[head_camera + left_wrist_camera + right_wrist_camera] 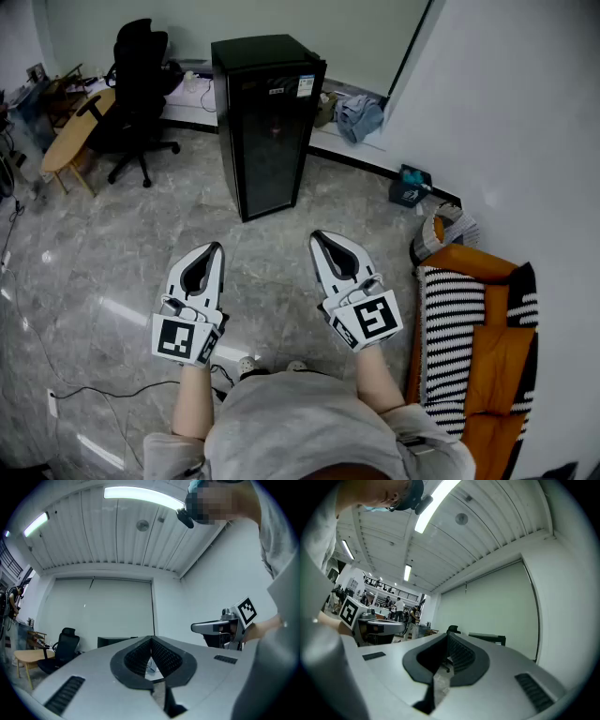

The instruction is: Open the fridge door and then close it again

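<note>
Tall black glass-fronted fridge (267, 122) stands shut, well ahead; left gripper (217, 247) and right gripper (317, 235) both pinched together, empty (door untouched); likely risk: closed tips slip off the door edge, or knock the glass.

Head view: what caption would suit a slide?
Left gripper and right gripper, both shut, point toward the closed black fridge.

Grey marbled floor (122, 272), on it black fridge (267, 122), office chair (141, 94), thin cable (94, 389).
</note>
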The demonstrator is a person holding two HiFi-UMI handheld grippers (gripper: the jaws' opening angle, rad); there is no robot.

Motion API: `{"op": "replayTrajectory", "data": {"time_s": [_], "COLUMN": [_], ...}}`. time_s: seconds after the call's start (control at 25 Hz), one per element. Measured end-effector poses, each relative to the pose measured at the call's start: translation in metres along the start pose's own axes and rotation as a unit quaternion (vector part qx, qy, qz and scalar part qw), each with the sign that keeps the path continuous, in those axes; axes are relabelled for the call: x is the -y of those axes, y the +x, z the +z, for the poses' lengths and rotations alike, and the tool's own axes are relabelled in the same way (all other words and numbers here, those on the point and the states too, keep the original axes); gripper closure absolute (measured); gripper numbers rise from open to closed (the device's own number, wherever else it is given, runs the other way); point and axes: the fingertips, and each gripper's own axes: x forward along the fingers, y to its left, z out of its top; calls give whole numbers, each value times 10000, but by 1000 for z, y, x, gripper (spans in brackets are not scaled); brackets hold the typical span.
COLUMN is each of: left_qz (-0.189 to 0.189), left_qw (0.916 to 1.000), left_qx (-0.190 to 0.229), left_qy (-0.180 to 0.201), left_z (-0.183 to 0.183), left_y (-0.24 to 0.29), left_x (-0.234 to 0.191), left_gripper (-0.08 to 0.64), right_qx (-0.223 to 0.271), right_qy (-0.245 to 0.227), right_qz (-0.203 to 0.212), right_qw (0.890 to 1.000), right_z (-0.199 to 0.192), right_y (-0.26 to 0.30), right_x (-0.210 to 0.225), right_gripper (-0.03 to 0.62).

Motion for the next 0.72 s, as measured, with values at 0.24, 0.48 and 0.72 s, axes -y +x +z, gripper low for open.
{"op": "replayTrajectory", "data": {"time_s": [0.24,0.48,0.72], "left_qz": [-29,-84,-165], "left_qw": [10000,9999,9998], "left_qx": [-13,-10,28], "left_qy": [-34,-75,-88], "left_z": [-2,-5,-5], "left_y": [3,9,11], "left_x": [5,-1,-19], "left_gripper": [545,545,545], "right_qx": [4,-7,-1], "right_qy": [-2,-20,27], "right_qz": [-14,-2,-96], "right_qw": [10000,10000,10000], "right_z": [1,0,-3], "right_y": [-5,3,21], "right_x": [0,-2,-8], "right_gripper": [566,566,566]}}
